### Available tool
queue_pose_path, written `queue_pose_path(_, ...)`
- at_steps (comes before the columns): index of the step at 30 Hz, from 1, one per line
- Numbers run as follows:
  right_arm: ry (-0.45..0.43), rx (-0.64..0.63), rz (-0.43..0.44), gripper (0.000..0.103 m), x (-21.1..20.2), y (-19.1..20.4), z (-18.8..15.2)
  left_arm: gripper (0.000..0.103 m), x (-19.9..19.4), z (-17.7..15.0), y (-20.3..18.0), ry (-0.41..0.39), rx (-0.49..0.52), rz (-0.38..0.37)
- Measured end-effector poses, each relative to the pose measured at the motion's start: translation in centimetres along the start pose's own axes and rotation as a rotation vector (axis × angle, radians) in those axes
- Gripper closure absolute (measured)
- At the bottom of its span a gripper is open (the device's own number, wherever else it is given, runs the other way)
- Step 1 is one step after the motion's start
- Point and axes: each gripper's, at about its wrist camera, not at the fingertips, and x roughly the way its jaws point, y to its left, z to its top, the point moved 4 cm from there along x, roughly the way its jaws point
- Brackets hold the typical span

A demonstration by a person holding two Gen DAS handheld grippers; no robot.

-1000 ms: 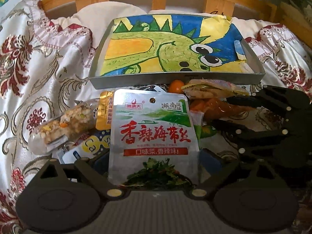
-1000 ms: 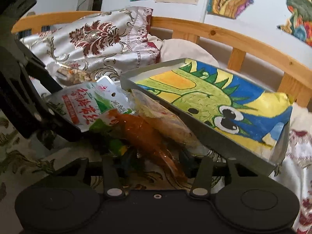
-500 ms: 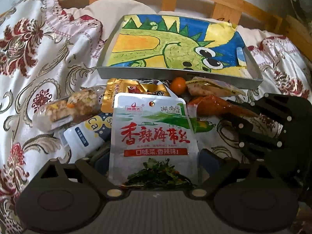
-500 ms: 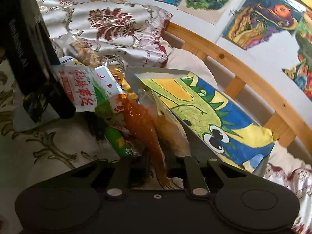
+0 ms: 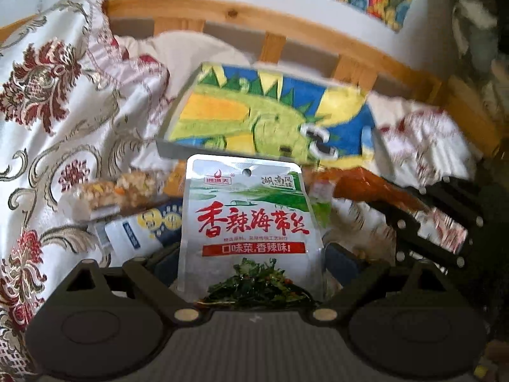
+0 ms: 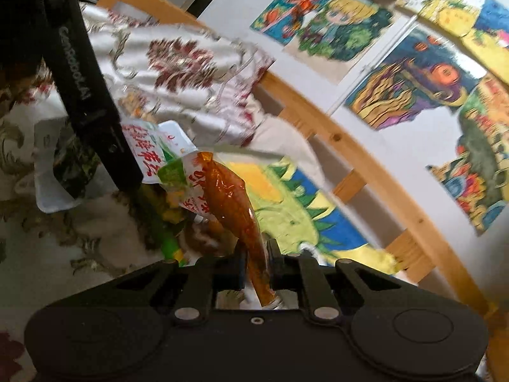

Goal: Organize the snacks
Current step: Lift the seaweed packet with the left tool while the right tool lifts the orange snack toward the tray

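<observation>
My left gripper (image 5: 251, 264) is shut on a silver seaweed snack packet (image 5: 248, 222) with red Chinese lettering and holds it upright above the snack pile. My right gripper (image 6: 256, 264) is shut on an orange-brown vacuum-packed snack (image 6: 233, 203) and holds it lifted, pointing up; the same snack also shows in the left wrist view (image 5: 372, 187). Behind both lies a shallow grey tray (image 5: 168, 149) lined with a green dinosaur drawing (image 5: 273, 121), seen in the right wrist view too (image 6: 286, 213). On the bed lie a grain bar (image 5: 117, 191) and a blue-and-white packet (image 5: 143, 229).
A floral silk quilt (image 5: 57, 111) covers the bed at the left. A wooden bed rail (image 5: 286, 31) runs behind the tray. Colourful drawings (image 6: 397, 63) hang on the wall. The left gripper's black body (image 6: 86, 95) stands close at the left in the right wrist view.
Both grippers have risen and tilted up, each lifting its packet. The right gripper closed tightly on the orange-brown snack and raised it off the pile.
</observation>
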Motion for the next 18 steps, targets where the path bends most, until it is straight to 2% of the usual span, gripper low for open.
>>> queue_pose_path(10, -0.030, 0.080, -0.078, 0.090, -0.7, -2.2, 0.6, 0.008, -1.2, 2.4, -0.2, -0.164, -0.036, -0.013)
queue_pose_path(18, -0.026, 0.177, -0.149, 0.090, -0.3, -4.4, 0.1, 0.007, -0.8, 5.1, -0.4, -0.242, -0.047, 0.017)
